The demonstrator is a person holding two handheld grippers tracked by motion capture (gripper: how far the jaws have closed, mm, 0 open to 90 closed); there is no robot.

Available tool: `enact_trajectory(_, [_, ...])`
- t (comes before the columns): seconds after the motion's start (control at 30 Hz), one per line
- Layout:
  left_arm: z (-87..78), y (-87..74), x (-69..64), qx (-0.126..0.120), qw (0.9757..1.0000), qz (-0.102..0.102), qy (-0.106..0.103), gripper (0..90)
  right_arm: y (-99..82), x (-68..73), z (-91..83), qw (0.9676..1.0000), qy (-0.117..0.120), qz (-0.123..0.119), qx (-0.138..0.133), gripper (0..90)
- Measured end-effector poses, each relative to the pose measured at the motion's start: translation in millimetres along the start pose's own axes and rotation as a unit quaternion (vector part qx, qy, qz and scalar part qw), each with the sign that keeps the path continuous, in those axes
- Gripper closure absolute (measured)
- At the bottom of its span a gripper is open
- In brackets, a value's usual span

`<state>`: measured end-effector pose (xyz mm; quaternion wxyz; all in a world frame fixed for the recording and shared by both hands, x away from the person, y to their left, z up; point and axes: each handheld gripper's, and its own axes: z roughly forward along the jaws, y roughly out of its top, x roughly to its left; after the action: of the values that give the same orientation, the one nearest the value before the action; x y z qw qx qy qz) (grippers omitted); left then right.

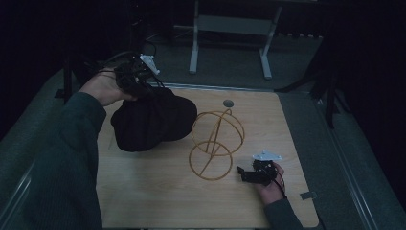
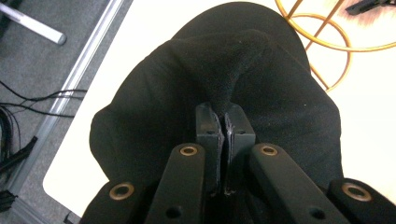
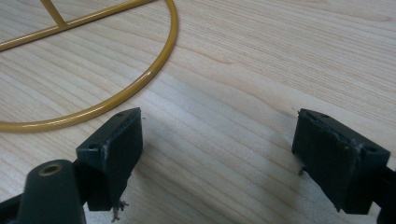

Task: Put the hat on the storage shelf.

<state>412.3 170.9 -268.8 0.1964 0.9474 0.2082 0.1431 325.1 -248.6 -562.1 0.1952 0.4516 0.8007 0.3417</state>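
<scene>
A black fabric hat [image 1: 153, 120] hangs bunched over the back left of the wooden table [image 1: 158, 191]. My left gripper [image 1: 136, 86] is shut on a pinched fold at its top. In the left gripper view the two pads [image 2: 225, 119] press together on the black hat [image 2: 154, 107]. A gold wire stand [image 1: 218, 139], a round base ring with an upright loop, stands at the table's middle. My right gripper [image 1: 242, 173] rests low just right of the base ring. Its jaws stand wide open [image 3: 217, 144] over bare wood, beside the gold ring [image 3: 116, 100].
A round grommet hole [image 1: 228, 103] sits near the table's back edge. A small metal clip [image 1: 309, 195] lies at the right edge. White desk legs [image 1: 194, 43] stand on the grey floor behind. Cables [image 2: 14, 112] trail on the floor to the left.
</scene>
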Motion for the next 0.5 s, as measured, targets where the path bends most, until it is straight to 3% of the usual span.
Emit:
enact_trajectory(0.13, [-4.1,1.6,3.3,-0.007,0.9999,-0.008,0.005,86.6,0.1,0.0,0.1,1.0000,0.001,-0.001,0.000,16.1])
enact_trajectory(0.27, [-11.7,0.7,7.2,-0.028,0.9993,-0.019,0.013,86.6,0.2,0.1,0.1,1.0000,0.001,-0.001,0.000,16.1])
enact_trajectory(0.5, [-20.6,4.1,6.7,-0.038,0.9988,-0.022,0.020,86.6,0.2,0.1,0.1,1.0000,0.001,-0.001,0.000,16.1])
